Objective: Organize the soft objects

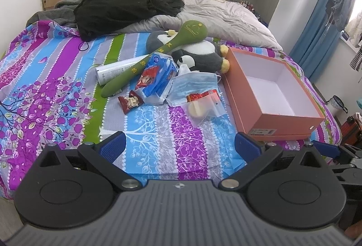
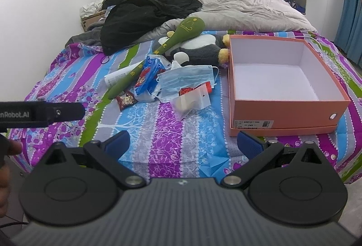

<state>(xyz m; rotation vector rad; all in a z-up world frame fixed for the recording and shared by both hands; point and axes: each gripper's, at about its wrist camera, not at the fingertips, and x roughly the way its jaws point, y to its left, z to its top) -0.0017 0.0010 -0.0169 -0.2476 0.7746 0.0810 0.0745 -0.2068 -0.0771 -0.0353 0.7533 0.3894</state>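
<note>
Bedding: striped floral sheet (image 1: 56, 92) with grey quilt (image 1: 226, 13) and black garment (image 1: 126, 3) heaped behind; open orange box (image 2: 287, 110) at the right, white inside. Soft items, piled mid-bed just left of the box: grey-white plush penguin (image 1: 201, 51) under a long green plush stick (image 1: 158, 51) (yellow characters), blue face masks (image 1: 194, 83), tissue pack (image 1: 158, 74), snack packets. Left gripper (image 1: 178, 146) and right gripper (image 2: 183, 144): both spread wide, holding nothing, above the near sheet.

The open box (image 2: 285, 110) sits on the bed (image 2: 158, 132), right of the pile. The face mask (image 2: 187, 80) lies before the plush penguin (image 2: 199, 46); the long plush (image 2: 167, 46) rests across the penguin.
</note>
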